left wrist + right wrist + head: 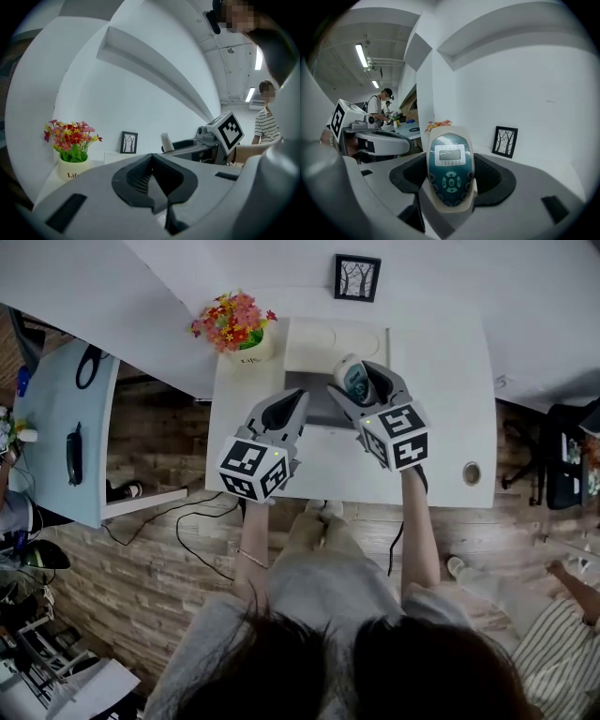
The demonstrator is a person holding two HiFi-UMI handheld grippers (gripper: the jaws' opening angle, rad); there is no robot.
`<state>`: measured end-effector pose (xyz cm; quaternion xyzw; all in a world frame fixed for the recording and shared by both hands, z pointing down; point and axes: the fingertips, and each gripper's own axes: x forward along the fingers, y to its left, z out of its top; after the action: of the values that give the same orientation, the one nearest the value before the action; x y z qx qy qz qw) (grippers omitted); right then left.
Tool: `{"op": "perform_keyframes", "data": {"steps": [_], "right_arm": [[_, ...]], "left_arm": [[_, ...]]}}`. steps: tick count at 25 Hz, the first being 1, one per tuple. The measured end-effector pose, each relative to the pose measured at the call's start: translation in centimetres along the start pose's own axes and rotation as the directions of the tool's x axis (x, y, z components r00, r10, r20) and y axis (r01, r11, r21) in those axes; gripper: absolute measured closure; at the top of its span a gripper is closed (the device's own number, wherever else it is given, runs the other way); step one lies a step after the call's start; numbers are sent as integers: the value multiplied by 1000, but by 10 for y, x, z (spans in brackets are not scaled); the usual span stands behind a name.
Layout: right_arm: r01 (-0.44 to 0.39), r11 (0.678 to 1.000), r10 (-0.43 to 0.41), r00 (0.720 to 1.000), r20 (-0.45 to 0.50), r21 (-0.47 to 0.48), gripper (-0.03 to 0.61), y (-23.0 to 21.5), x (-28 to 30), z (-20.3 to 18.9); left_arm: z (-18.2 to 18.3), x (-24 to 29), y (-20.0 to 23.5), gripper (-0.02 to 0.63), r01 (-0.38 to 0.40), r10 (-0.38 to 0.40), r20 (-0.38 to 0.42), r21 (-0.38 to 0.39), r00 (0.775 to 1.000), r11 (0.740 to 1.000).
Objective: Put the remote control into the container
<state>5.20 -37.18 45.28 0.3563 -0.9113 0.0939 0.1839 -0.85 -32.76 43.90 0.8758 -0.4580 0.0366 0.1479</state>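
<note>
The remote control [355, 380] is white with a teal face and a small screen. My right gripper [364, 382] is shut on it and holds it above the white table [450, 381]; in the right gripper view the remote [450, 169] stands upright between the jaws. Just beyond it lie a white shallow container [336, 341] and a grey tray-like surface [314, 401]. My left gripper [296, 401] hovers beside the right one over the grey surface, shut with nothing in it [152, 180]. From the left gripper view the right gripper [211, 140] shows to the right.
A flower pot [240, 332] stands at the table's back left and a small framed picture [357, 277] leans on the wall behind. A round cable hole [472, 472] is at the front right. A light blue desk [56, 427] lies to the left.
</note>
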Motion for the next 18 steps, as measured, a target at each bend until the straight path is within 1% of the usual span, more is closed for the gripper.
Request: {"op": "perform_keyframes", "data": {"steps": [5,10,14,18], "right_arm": [[-44,999,43,996,-85,-14,288,3,23,-22],[-88,996,81,980,-184,-32,288,7,43,-47],[-127,990,105,956,-275,-63,288,13,56,-66],[-166,982,118,918,-379,-96,288,17,64,-85]], "left_arm": [[-13,3,10,611,-16,16,-22,-27,1000,1000],[-27,4,18,611,-32,30,-43,-51,999,998],[-36,3,22,611,-41,36,-63,-68,997,997],[-42,4,23,611,-43,37,-69,-86,997,995]]}}
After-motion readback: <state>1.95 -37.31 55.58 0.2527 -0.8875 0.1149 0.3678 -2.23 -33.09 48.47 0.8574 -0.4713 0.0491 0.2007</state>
